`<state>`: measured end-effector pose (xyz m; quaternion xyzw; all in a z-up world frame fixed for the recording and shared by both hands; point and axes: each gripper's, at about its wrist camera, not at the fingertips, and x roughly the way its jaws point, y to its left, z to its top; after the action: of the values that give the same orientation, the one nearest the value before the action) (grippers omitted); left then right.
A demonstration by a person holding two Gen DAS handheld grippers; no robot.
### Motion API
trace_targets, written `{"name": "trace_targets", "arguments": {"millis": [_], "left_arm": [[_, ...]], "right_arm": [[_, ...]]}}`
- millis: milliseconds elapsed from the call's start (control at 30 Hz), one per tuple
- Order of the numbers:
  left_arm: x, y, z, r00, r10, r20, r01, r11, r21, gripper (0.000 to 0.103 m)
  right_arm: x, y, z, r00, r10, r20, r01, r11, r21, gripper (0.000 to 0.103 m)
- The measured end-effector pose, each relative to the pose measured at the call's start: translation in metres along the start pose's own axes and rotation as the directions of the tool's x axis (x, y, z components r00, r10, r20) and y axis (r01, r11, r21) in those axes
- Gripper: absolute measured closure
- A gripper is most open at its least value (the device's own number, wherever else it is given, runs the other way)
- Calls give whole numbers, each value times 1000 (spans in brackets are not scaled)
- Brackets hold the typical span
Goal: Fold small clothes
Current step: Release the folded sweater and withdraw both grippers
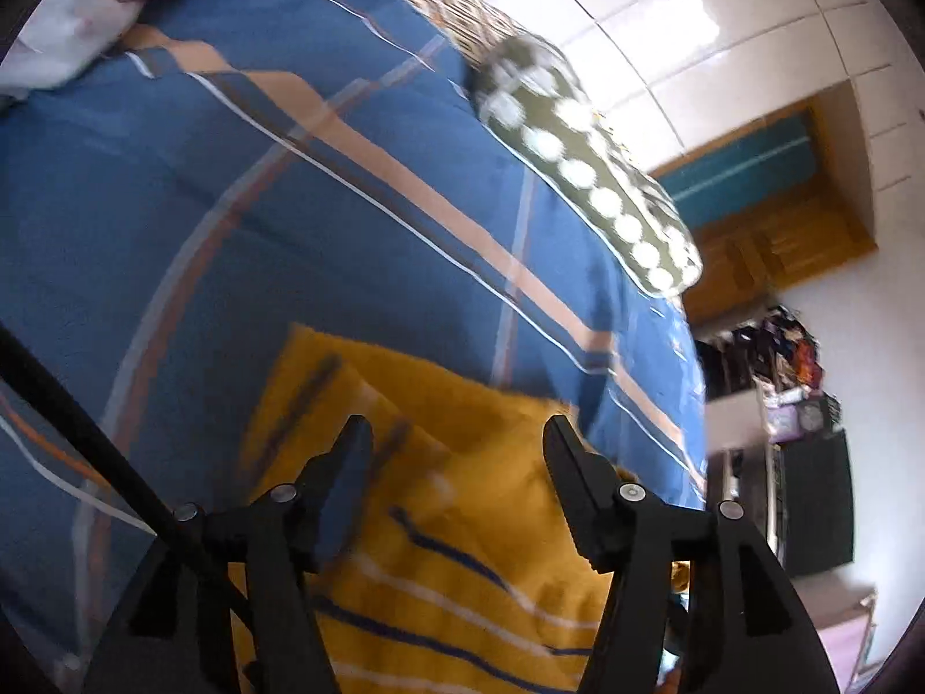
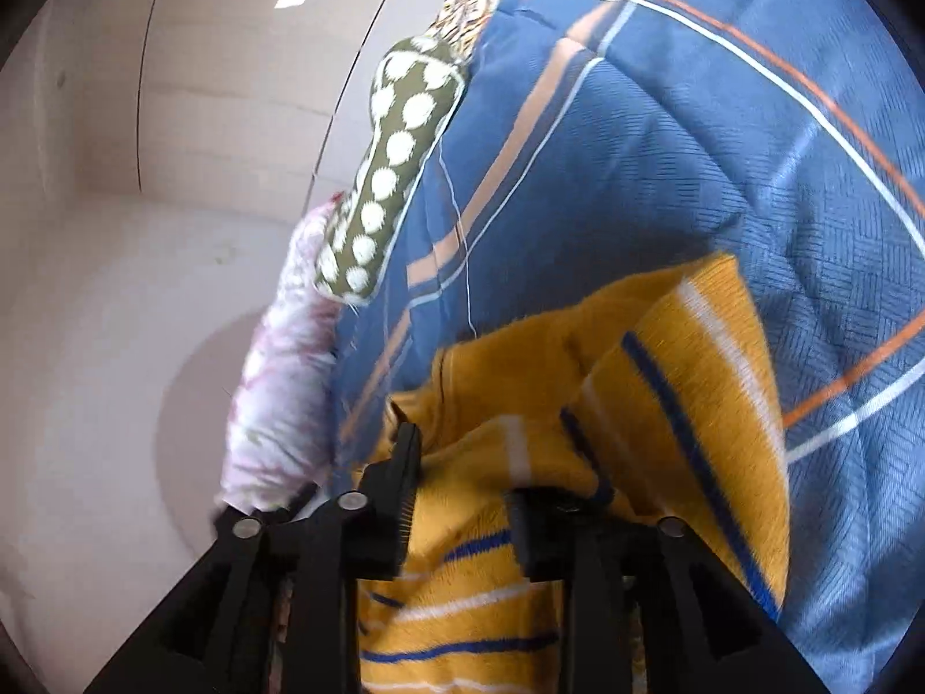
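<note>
A yellow garment with blue and white stripes (image 1: 462,491) lies partly folded on a blue plaid bedspread (image 1: 231,202). My left gripper (image 1: 457,434) is open, its jaws spread wide just above the garment, holding nothing. In the right wrist view the same yellow garment (image 2: 665,376) is bunched up with a fold raised. My right gripper (image 2: 462,474) has its jaws apart with yellow cloth lying between them; whether the cloth is pinched I cannot tell. The bedspread (image 2: 694,144) fills the right side of that view.
An olive pillow with white dots (image 1: 584,173) lies at the bed's edge, also in the right wrist view (image 2: 393,173). A pink-white cloth (image 2: 277,393) hangs beside it. A wooden door (image 1: 769,220), cluttered shelves (image 1: 780,376) and a black rod (image 1: 87,434) are in view.
</note>
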<state>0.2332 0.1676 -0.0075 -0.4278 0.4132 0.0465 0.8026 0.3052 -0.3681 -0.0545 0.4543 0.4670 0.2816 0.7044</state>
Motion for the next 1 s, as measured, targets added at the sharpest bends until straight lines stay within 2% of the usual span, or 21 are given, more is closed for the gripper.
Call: {"name": "trace_targets", "arguments": {"millis": [100, 167, 233, 300, 367, 433, 533, 600, 700, 733, 767, 800, 833, 900, 933, 1000], "left_arm": [[-9, 8, 1, 1000, 13, 6, -13, 1000, -2, 43], [-17, 9, -4, 999, 34, 7, -34, 999, 16, 43], [-25, 10, -9, 999, 53, 7, -53, 998, 43, 43], [-39, 10, -20, 998, 68, 7, -69, 994, 81, 43], [-53, 9, -33, 996, 89, 7, -90, 989, 120, 42], [-67, 6, -52, 994, 111, 1, -109, 979, 170, 42], [-89, 4, -88, 991, 136, -9, -130, 962, 241, 41], [-102, 7, -116, 990, 142, -17, -132, 953, 274, 41], [-113, 17, -153, 987, 160, -27, -145, 945, 292, 41], [-115, 20, -162, 986, 166, -32, -150, 945, 292, 41], [-117, 22, -171, 984, 171, -39, -153, 945, 291, 41], [-117, 24, -178, 983, 174, -50, -153, 945, 288, 41], [-119, 26, -183, 982, 179, -58, -155, 946, 284, 41], [-130, 32, -190, 982, 181, -48, -161, 949, 270, 41], [-137, 34, -193, 984, 176, -36, -160, 950, 268, 41], [-152, 38, -197, 982, 187, -7, -178, 945, 275, 41]], "right_arm": [[-11, -11, 8, 998, 26, 57, -31, 996, 80, 58], [-19, -14, 14, 996, 24, 91, -35, 993, 117, 55], [-34, -12, 20, 987, -31, 158, 12, 993, 121, 39], [-55, -7, 24, 977, -75, 200, 54, 993, 105, 37], [-75, 2, 22, 978, -77, 194, 67, 996, 53, 37], [-95, 16, 12, 972, -146, 185, 156, 987, -39, 37], [-114, 28, -18, 956, -252, 151, 279, 941, -193, 37], [-118, 27, -45, 946, -302, 118, 323, 908, -267, 37], [-113, 16, -83, 937, -345, 55, 342, 877, -338, 37], [-109, 12, -94, 930, -366, 35, 354, 865, -357, 39], [-101, 9, -103, 923, -384, 13, 360, 853, -378, 47], [-94, 4, -112, 918, -395, -21, 355, 846, -398, 84], [-92, -1, -118, 913, -405, -42, 355, 842, -405, 94], [-106, -4, -118, 917, -398, 3, 365, 839, -404, 96], [-117, -8, -113, 904, -425, 43, 407, 826, -390, 97], [-134, -24, -102, 884, -461, 77, 460, 827, -325, 99]]}}
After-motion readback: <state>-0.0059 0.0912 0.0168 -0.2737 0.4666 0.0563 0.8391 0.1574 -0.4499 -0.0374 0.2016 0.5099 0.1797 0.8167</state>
